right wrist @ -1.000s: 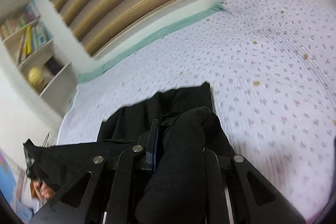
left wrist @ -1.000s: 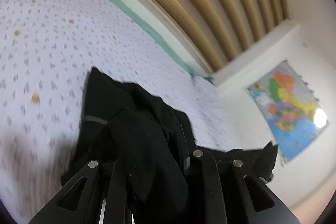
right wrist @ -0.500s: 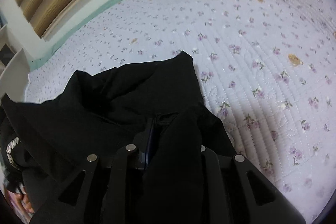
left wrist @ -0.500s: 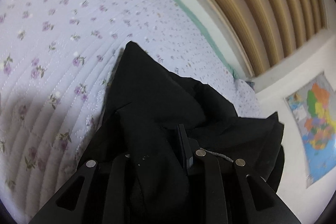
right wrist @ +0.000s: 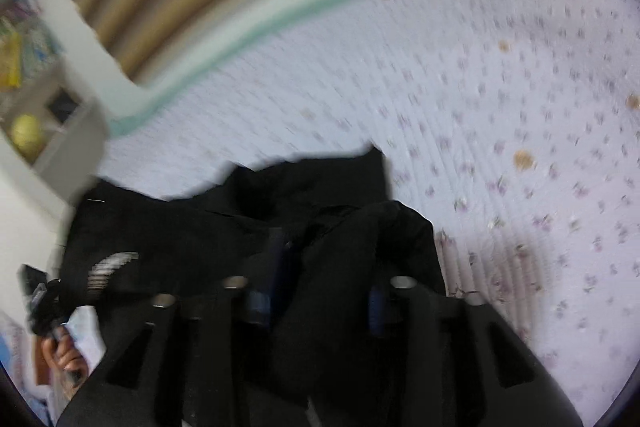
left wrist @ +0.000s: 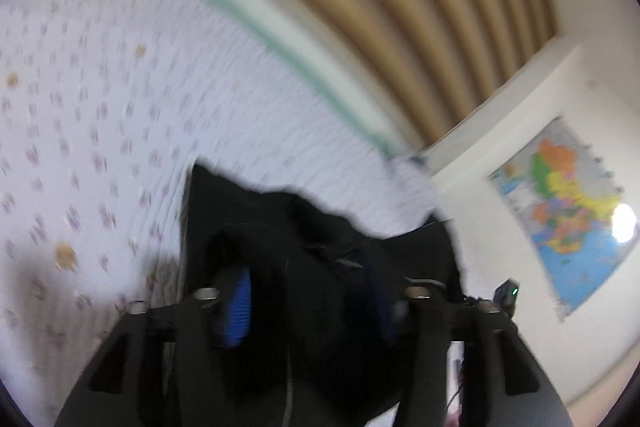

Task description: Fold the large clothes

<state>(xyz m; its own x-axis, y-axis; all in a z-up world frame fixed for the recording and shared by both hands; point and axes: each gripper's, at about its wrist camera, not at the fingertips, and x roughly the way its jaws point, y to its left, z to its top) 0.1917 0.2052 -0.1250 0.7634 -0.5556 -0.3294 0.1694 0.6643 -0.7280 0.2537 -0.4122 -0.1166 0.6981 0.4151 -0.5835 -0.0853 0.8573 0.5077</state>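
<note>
A large black garment lies bunched on a white floral quilt. It also shows in the right wrist view. My left gripper is open, its blue pads spread wide, with black cloth draped between and over the fingers. My right gripper is also open, with folds of the garment lying between its fingers. White lettering shows on the cloth at the left of the right wrist view. Both views are motion-blurred.
The quilt has a green border by a slatted wooden headboard. A map hangs on the wall. A white shelf with books stands left. A hand holds the other gripper.
Both grippers have opened and let go of the black garment. Both have lifted and tilted back up from the bed, so the headboard and walls show again.
</note>
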